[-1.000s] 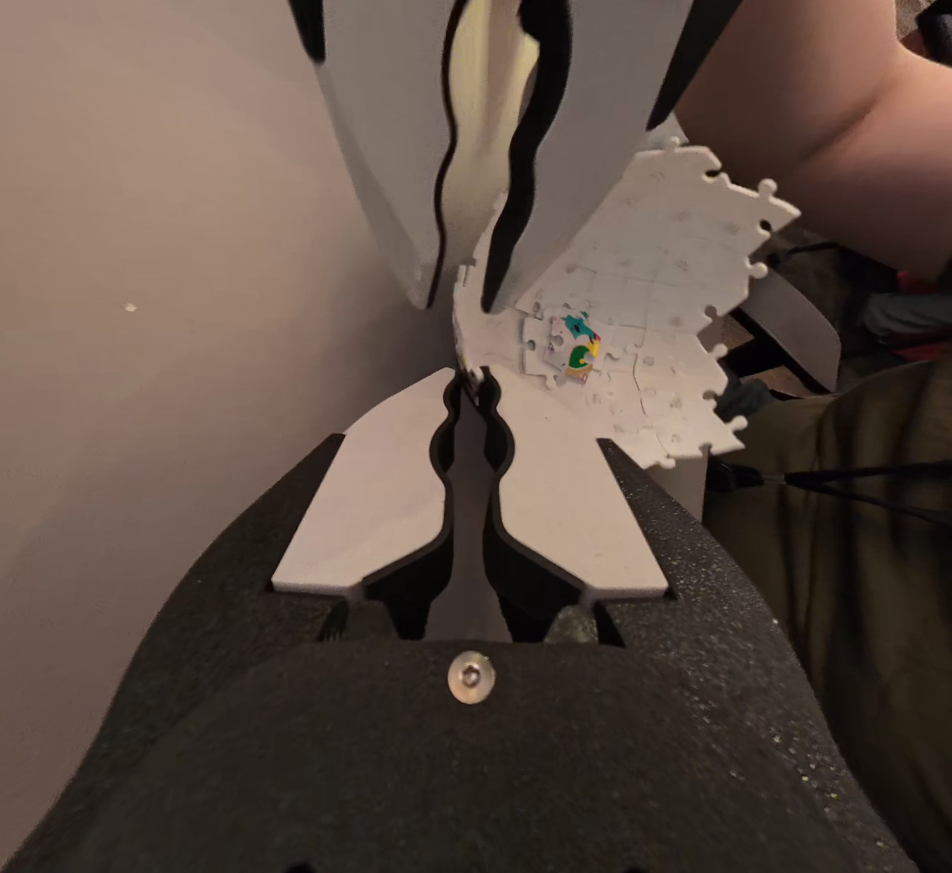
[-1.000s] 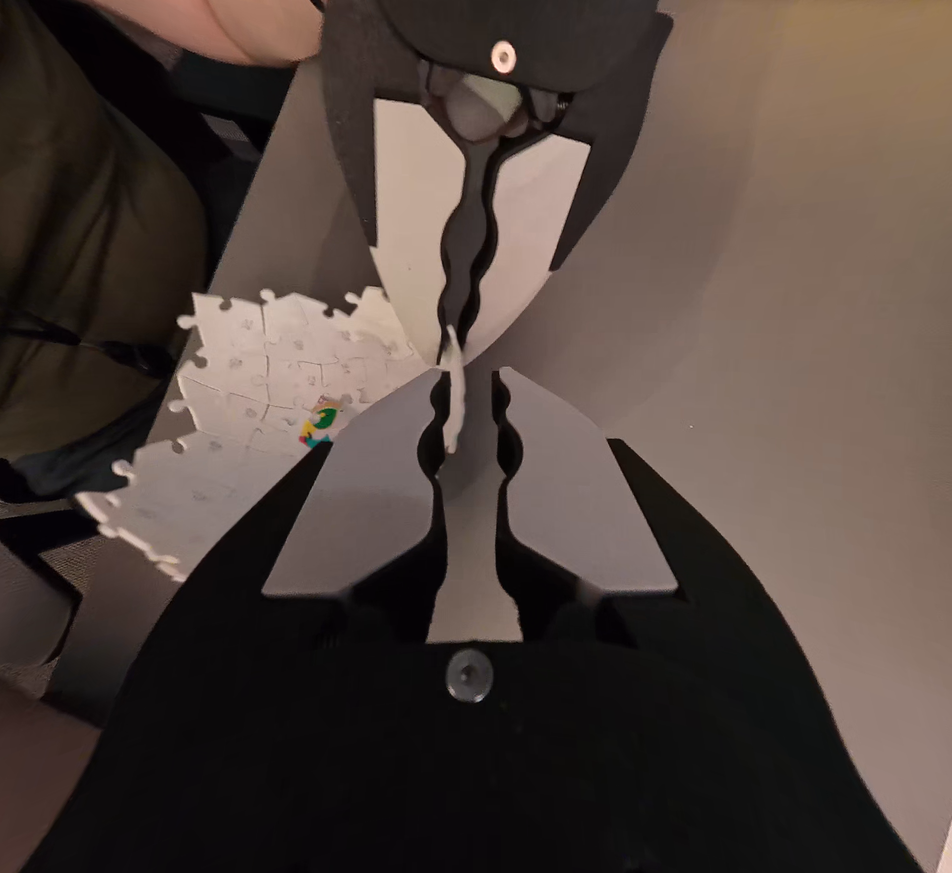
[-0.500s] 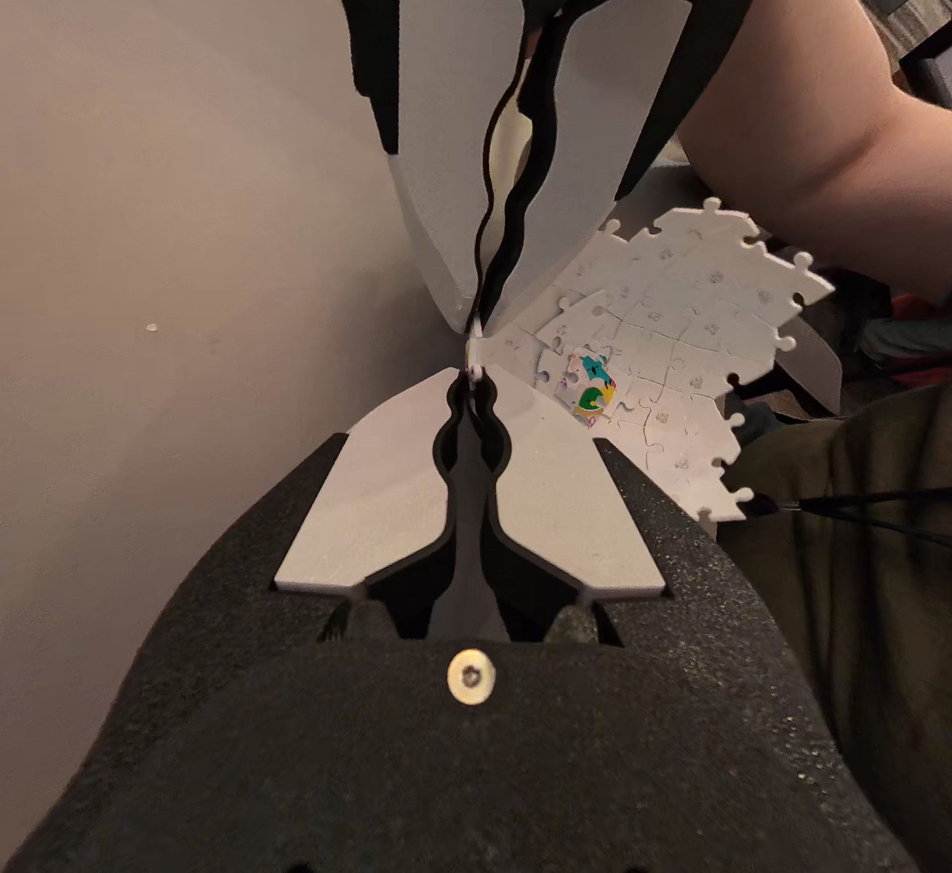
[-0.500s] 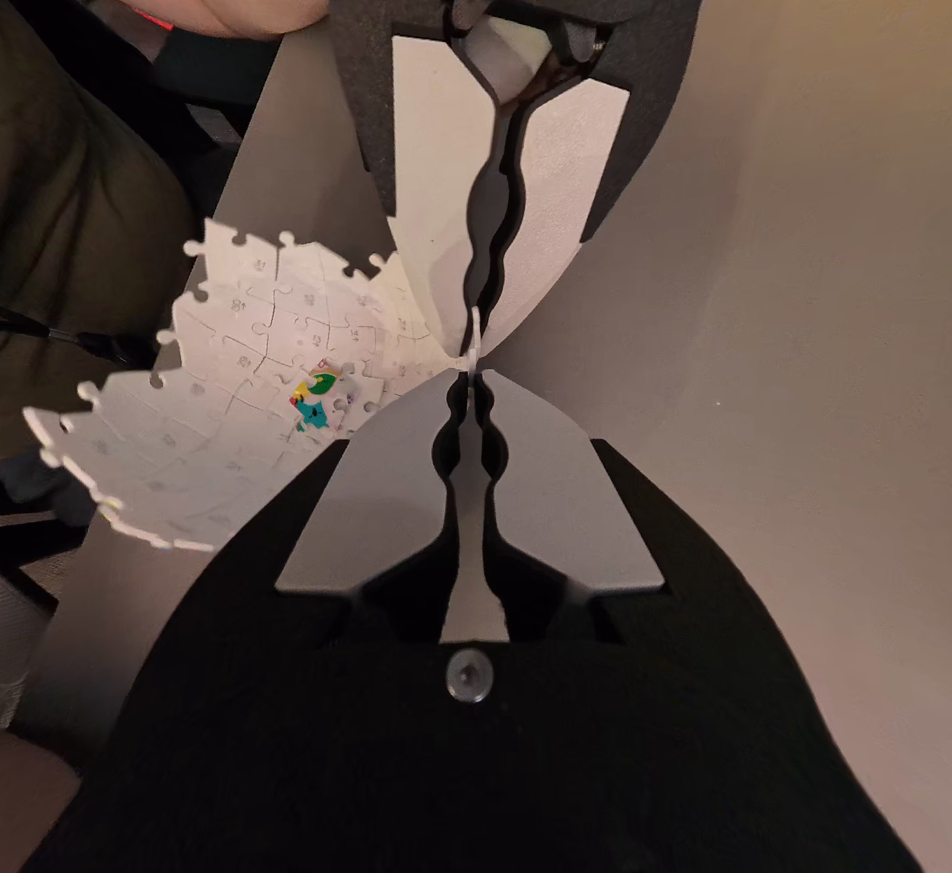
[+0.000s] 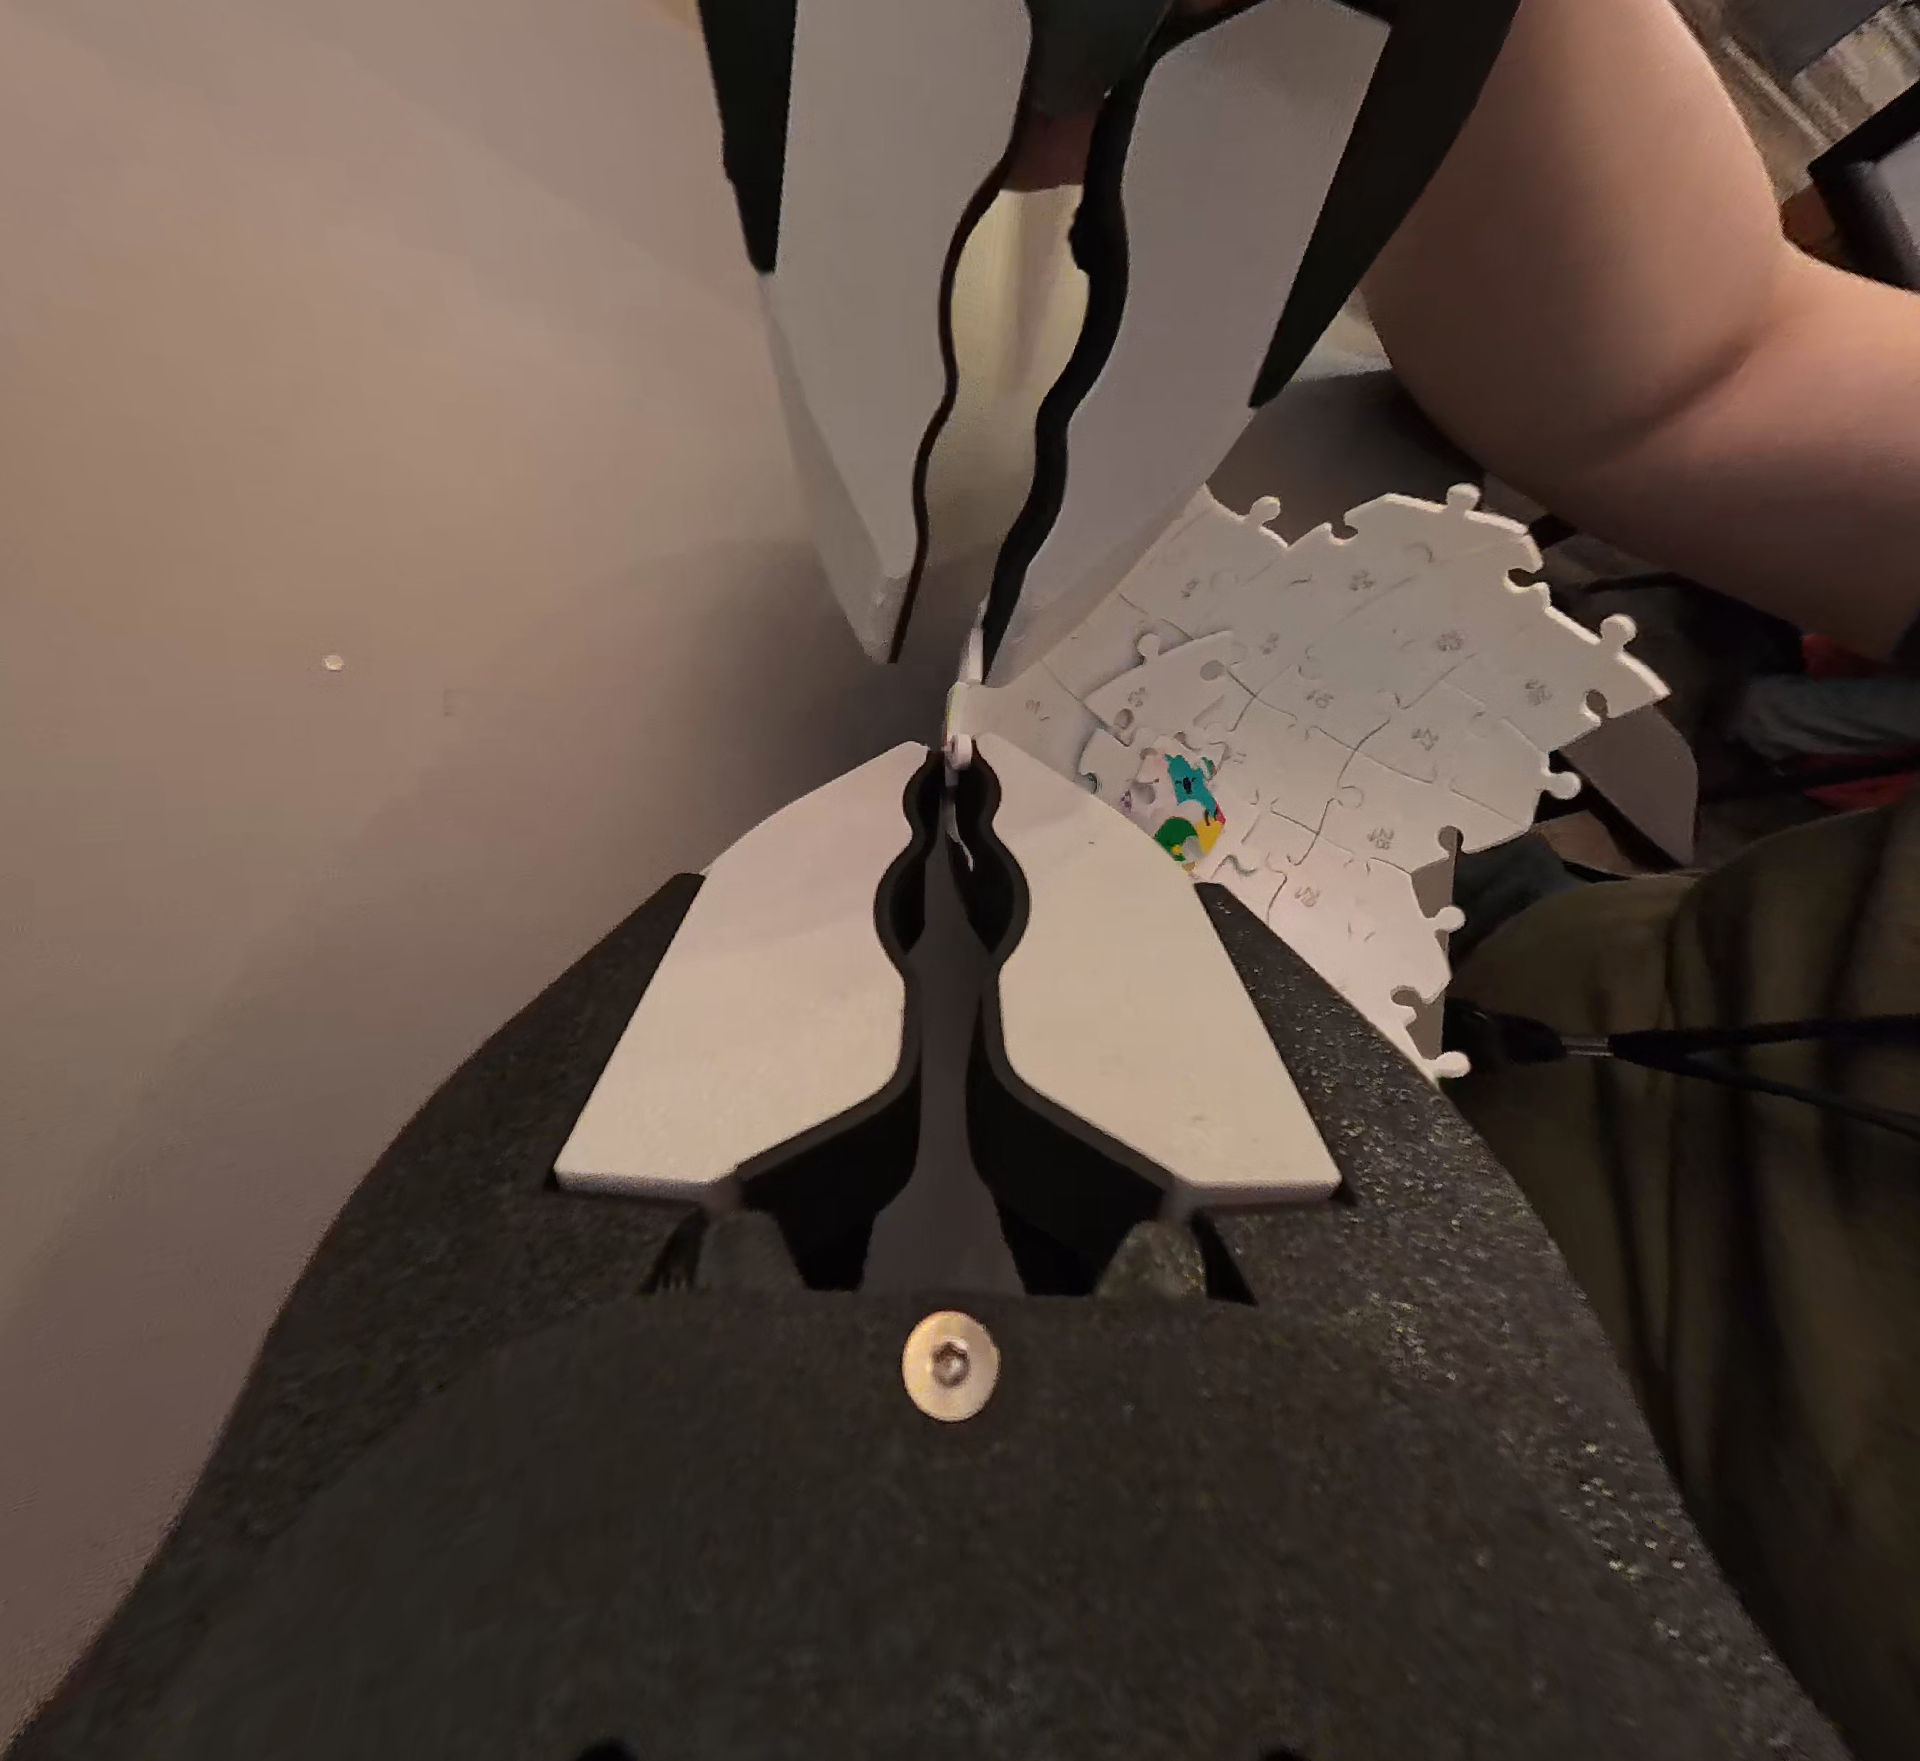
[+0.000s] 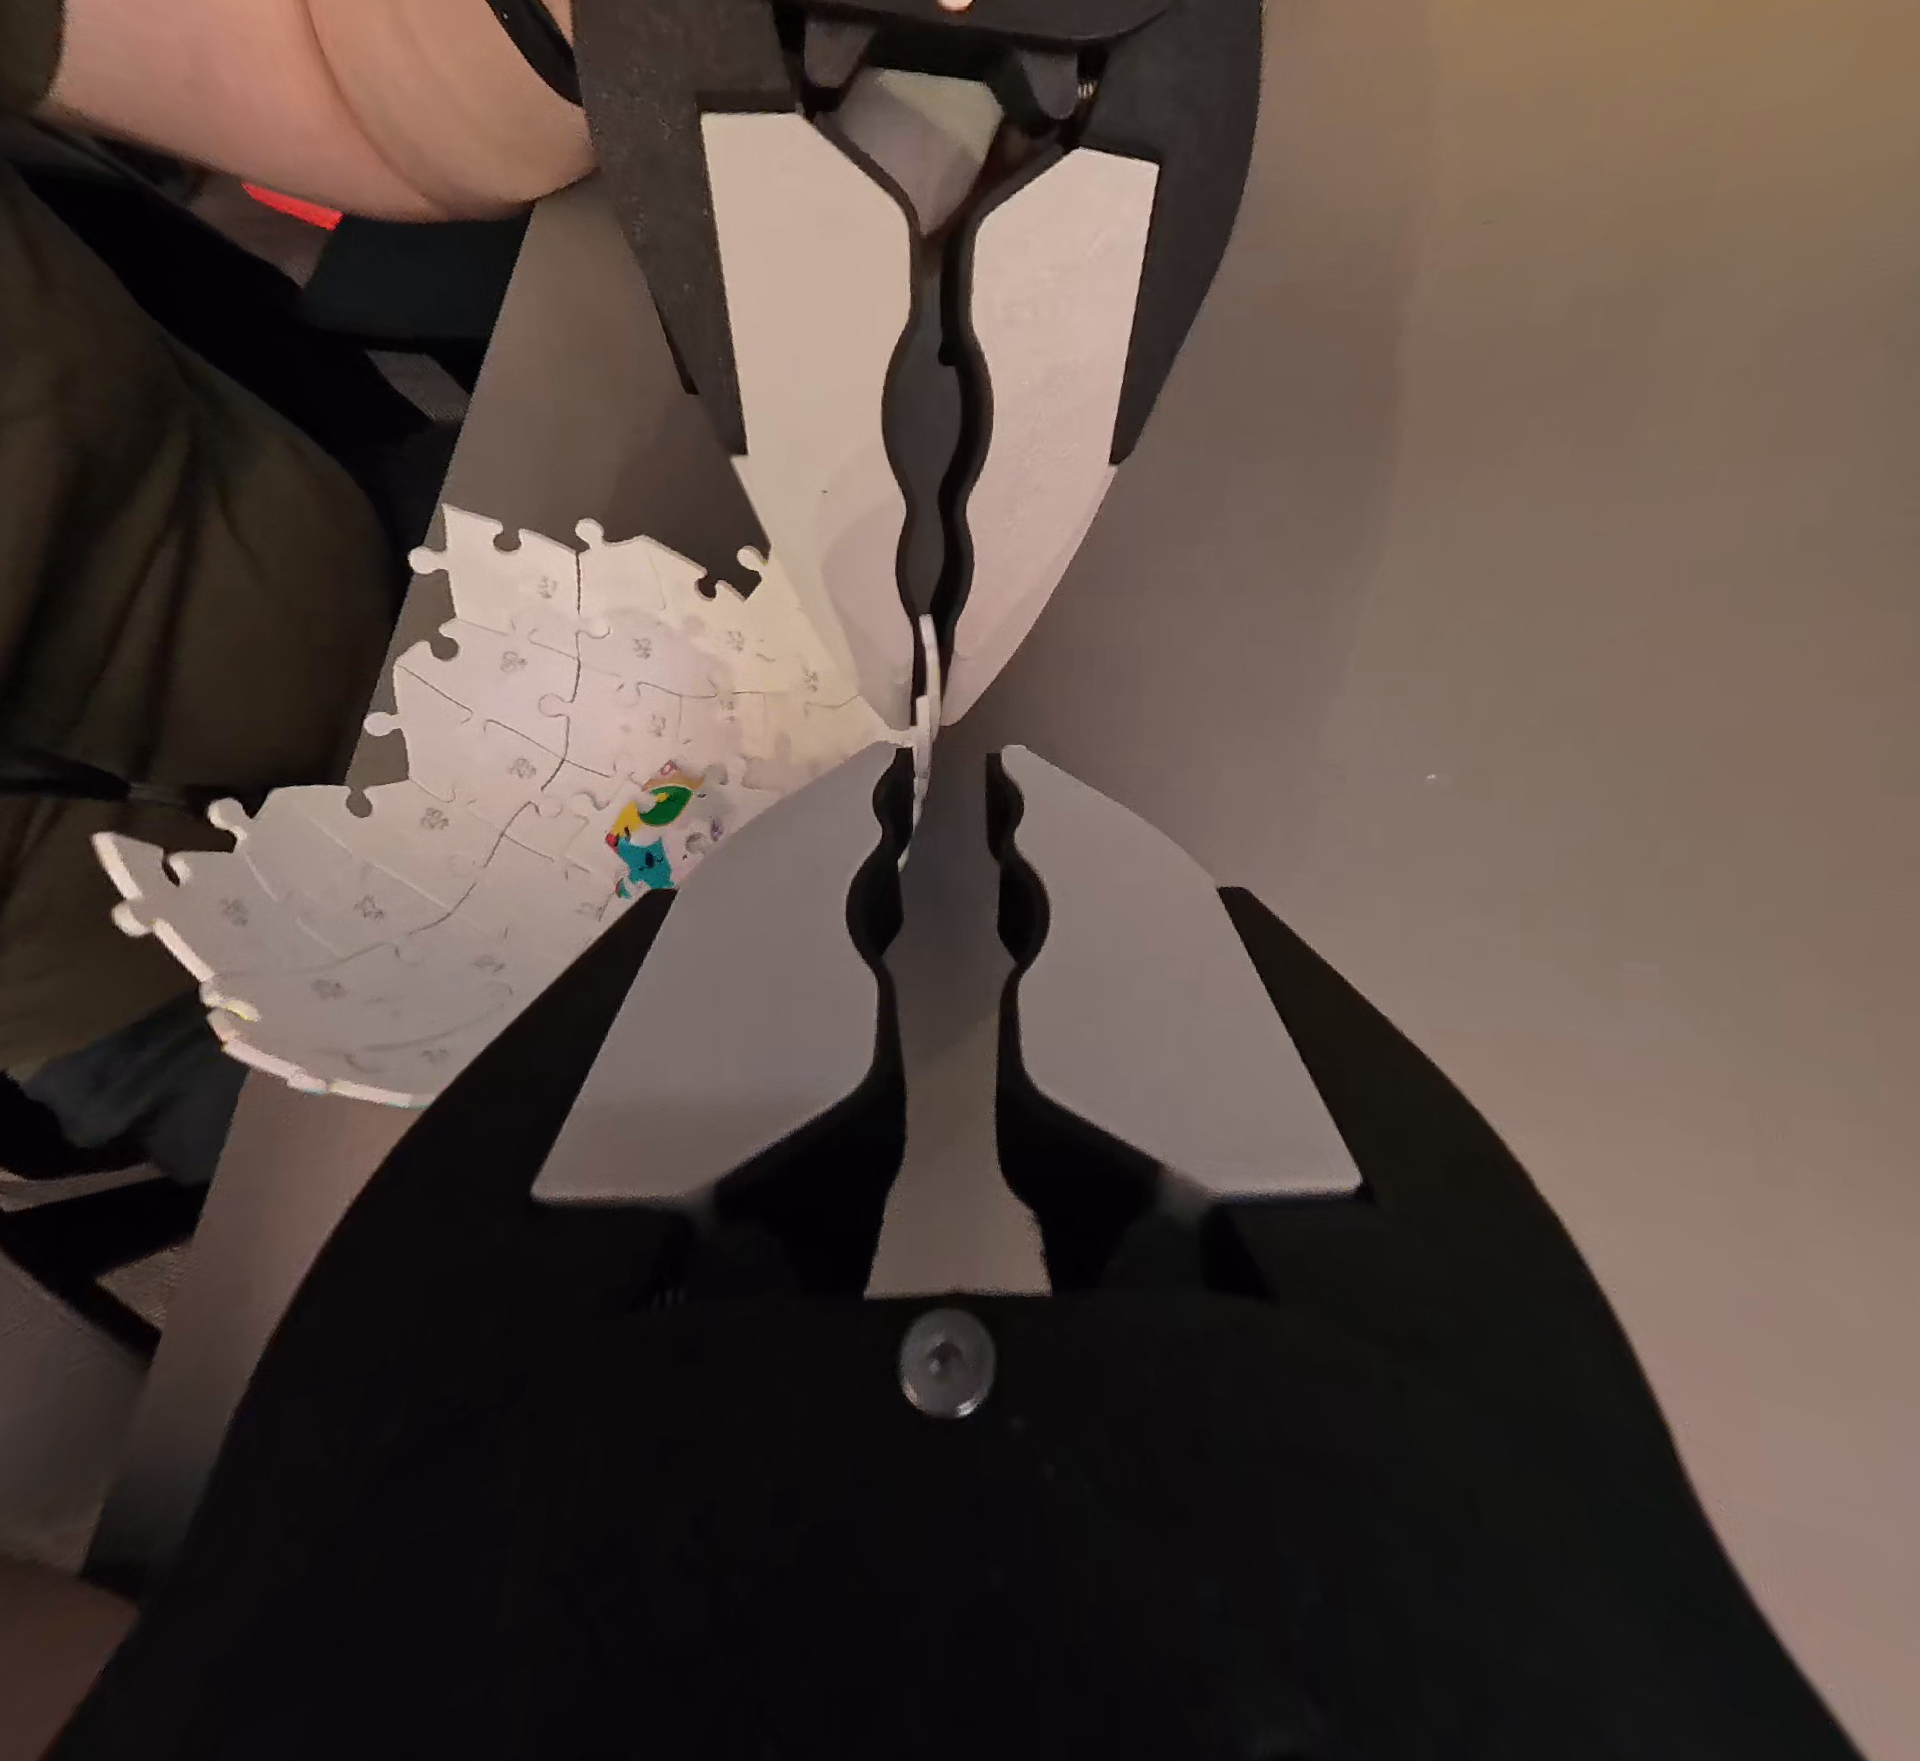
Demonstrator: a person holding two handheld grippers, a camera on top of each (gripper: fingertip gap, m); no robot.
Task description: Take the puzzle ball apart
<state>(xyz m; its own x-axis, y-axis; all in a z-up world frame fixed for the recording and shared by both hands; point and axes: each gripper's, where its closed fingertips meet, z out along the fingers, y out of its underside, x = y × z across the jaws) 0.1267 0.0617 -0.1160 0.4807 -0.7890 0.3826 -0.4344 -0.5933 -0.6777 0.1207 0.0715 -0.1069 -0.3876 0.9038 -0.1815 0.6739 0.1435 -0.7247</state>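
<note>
Left tool (image 5: 951, 755) pinched shut on the rim of the puzzle ball (image 5: 1351, 714), now just a curved white shell section hanging over the bench (image 6: 1558, 568) edge so pieces could be peeled off. My right tool (image 6: 940, 755) sat part open, one finger (image 6: 831, 932) touching the neighbouring rim piece (image 6: 925, 672). I judged it was not gripped yet. One coloured piece (image 6: 649, 828) lay inside the shell.

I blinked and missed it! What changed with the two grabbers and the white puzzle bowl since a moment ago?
The right gripper, pinched shut on the rim half a second ago, has opened and let go. The left gripper stays shut on the puzzle ball shell's edge, which has tilted slightly. The colourful piece still lies inside, above the same grey table.
</note>
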